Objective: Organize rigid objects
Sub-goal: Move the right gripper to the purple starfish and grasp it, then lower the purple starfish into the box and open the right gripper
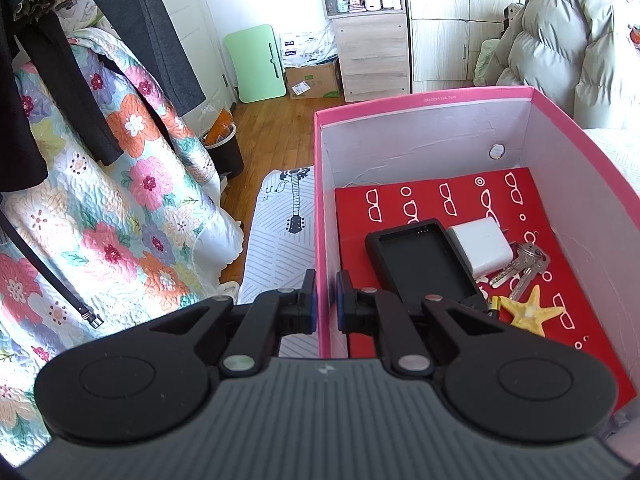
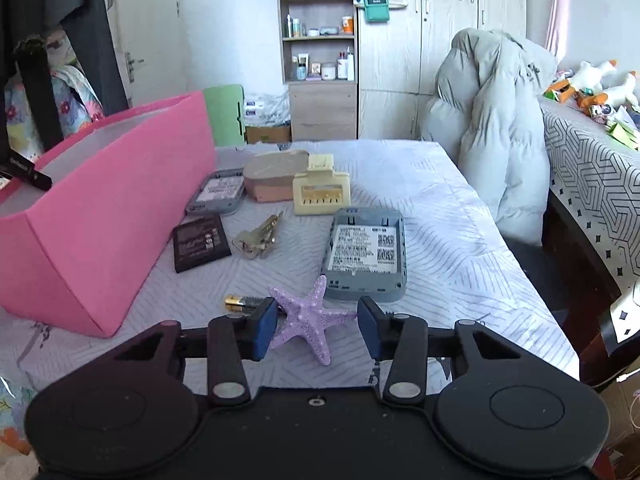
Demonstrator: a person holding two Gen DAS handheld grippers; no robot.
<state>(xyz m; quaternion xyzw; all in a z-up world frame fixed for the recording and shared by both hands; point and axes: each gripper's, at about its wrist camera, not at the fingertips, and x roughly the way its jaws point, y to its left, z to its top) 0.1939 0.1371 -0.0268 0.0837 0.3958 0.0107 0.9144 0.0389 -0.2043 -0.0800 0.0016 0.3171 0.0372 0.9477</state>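
Starfish (image 2: 310, 316), light, stiff, brittle-armed, sits between half-open right gripper (image 2: 318, 330) fingers, ungripped; grip its centre; left gripper (image 1: 326, 300) clamps box wall (image 1: 322, 216).

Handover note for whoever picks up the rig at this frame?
Left hand-held gripper: shut on the pink box's wall.
Right hand-held gripper: open, straddling the purple starfish, not gripping yet.
In the box: black tray, white charger, keys, yellow starfish.
Left on the table: battery, keys, two grey cases, hair clip.
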